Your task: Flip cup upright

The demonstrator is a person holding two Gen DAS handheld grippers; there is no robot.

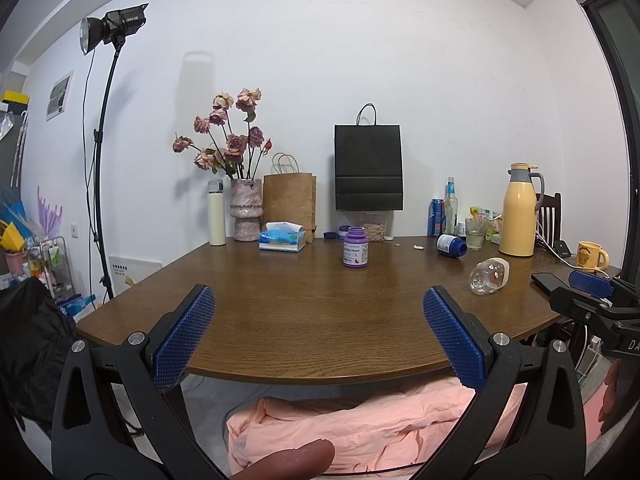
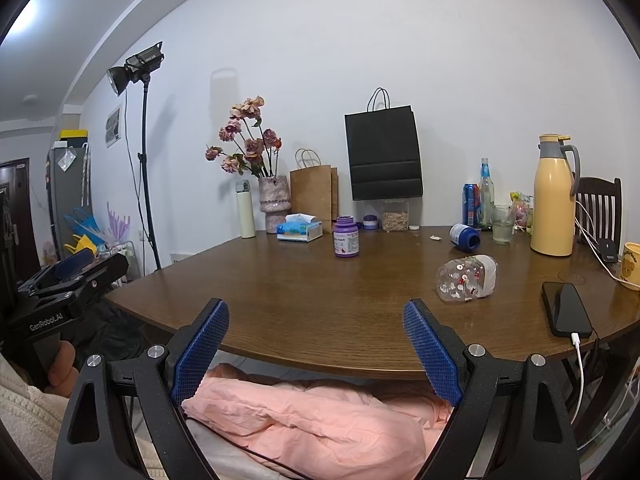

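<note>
A clear plastic cup (image 2: 466, 278) with small red and white prints and a white lid end lies on its side on the right part of the brown table (image 2: 320, 312). It also shows in the left wrist view (image 1: 489, 276). My right gripper (image 2: 316, 312) is open and empty at the table's near edge, short and left of the cup. My left gripper (image 1: 319, 300) is open and empty, also at the near edge, well left of the cup. The right gripper's blue pad also shows in the left view (image 1: 591, 283).
A purple bottle (image 2: 346, 237) stands mid-table. A blue bottle (image 2: 464, 236) lies on its side behind the cup. A phone (image 2: 566, 314) on a cable lies right of the cup. A yellow jug (image 2: 554, 200), glass, mug, tissue box, vase and bags line the back.
</note>
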